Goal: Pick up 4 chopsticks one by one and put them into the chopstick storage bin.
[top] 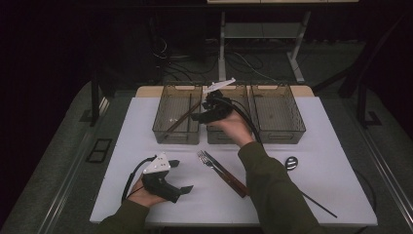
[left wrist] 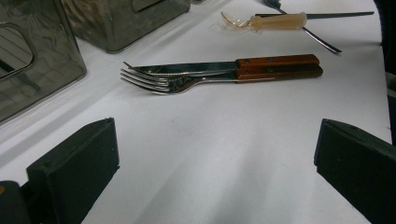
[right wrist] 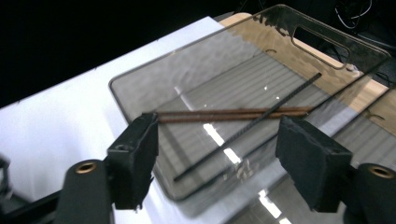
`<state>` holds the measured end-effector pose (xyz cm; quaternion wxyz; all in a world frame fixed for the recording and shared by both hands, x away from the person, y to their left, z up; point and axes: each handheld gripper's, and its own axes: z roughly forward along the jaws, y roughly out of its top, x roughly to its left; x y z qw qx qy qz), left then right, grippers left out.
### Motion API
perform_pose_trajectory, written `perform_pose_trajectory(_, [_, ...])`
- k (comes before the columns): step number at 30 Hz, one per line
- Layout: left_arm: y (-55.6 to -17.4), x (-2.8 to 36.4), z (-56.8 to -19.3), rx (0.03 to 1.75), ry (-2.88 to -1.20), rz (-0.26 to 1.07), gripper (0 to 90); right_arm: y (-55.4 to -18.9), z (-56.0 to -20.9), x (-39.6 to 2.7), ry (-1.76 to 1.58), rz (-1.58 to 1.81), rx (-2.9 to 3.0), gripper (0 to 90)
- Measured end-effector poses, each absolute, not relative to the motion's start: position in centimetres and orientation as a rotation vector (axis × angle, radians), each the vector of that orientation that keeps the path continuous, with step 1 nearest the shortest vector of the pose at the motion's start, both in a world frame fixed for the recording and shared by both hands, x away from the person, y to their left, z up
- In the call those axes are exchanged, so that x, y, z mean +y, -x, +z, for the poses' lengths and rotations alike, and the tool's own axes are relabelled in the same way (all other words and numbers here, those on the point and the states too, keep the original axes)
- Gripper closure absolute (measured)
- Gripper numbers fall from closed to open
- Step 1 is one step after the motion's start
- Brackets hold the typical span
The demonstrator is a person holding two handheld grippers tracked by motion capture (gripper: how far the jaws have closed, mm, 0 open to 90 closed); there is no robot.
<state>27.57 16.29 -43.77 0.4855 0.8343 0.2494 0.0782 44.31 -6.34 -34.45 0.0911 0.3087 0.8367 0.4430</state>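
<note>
smoky see-through plastic makes up three bins at the far side of the white table in the high view. taking the middle bin as the mark, the left bin stands just beside it on one side and the right bin on the other. the right claw hangs over the middle bin's left edge, pointing toward the left bin, where chopsticks lie aslant on the floor. nearer the person than the middle bin lie a fork and a knife side by side, and a spoon farther right. the left claw rests low over the table, near the person and left of the fork, jaws spread with nothing between them.

in the left gripper view the left claw stands wide open over bare table. the fork and knife lie touching ahead of it, wooden handles together, with a pale-handled small fork beyond them.

in the right gripper view the right claw is held open and empty above the left bin. the brown chopsticks lie together on the ribbed floor with a thin black stick crossing over them.
</note>
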Motion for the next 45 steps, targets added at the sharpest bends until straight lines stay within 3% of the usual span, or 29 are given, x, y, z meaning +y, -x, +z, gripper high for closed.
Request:
perform_pose_trajectory(17, [-27.5,16.3,-43.8,0.626,-2.031,0.189,0.0,-40.8,-33.8,-11.6,-0.869,1.312,2.49,28.0])
perform_pose_trajectory(40, [-27.6,16.3,-43.9,0.62,-2.046,0.197,0.0,-36.2,-35.9,-17.9,-0.86,1.318,2.502,28.5])
perform_pose_trajectory(45, [-27.5,16.2,-43.9,0.623,-2.052,0.192,0.0,-35.3,-36.8,-19.5,-0.894,1.303,2.507,32.0])
